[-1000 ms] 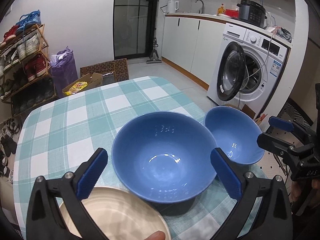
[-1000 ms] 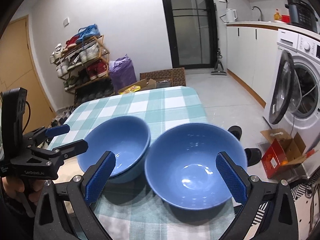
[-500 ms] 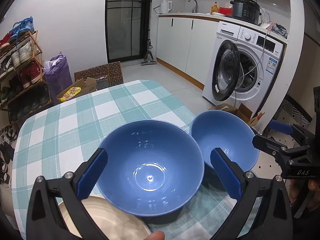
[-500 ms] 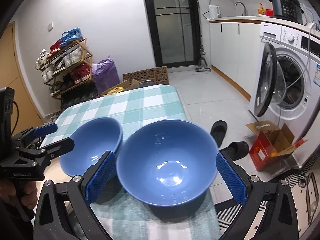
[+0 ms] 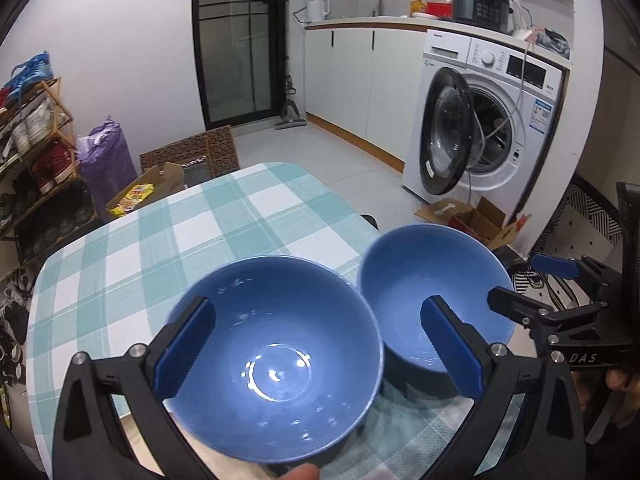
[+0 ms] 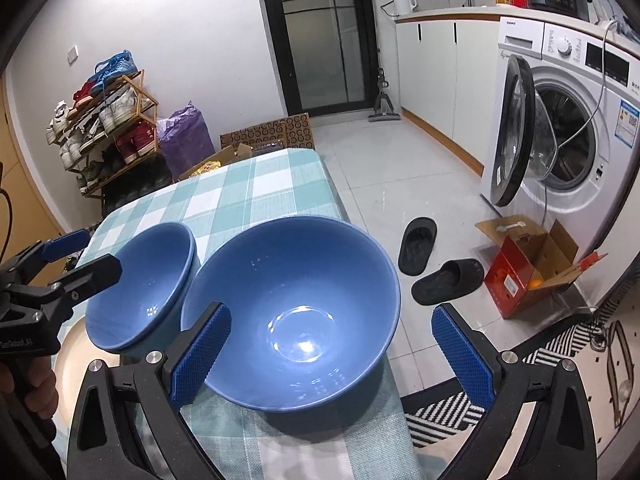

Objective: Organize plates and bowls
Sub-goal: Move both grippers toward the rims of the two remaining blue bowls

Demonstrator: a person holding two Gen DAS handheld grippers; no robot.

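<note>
Left gripper (image 5: 320,344): jaws spread wide, nothing pinched; they frame the left bowl at the 6 o'clock part of the left wrist view.
Right gripper (image 6: 332,344): jaws spread wide and empty, framing the right bowl at 6 o'clock in the right wrist view.
Left bowl (image 5: 276,364): blue, upright, on the tabletop; its rim is touching or just beside the other bowl's rim, I cannot tell which.
Right bowl (image 6: 296,312): blue, upright, at the tabletop's right edge, with floor directly past it at 3 o'clock.
Cream plate (image 6: 74,360): only a sliver shows at 9 o'clock in the right wrist view, partly under the left bowl's near side.
Tabletop (image 5: 180,236): checked cloth, bare toward 12 o'clock.
Step in hand: by my reading, each gripper is lined up on its own bowl before closing on a rim.
Risk, edge: the right bowl sits so near the drop that a nudge from a jaw toward 3 o'clock could push it off onto the tile by the slippers (image 6: 444,276).
Risk, grip: glossy, sloped walls may let a bowl slip or tip if a jaw closes on the curve instead of the rim.
Risk, contact: with the rims this close, lifting one bowl could knock or drag the other.
Risk, plate: the left bowl may rock if it rests partly on the plate.
</note>
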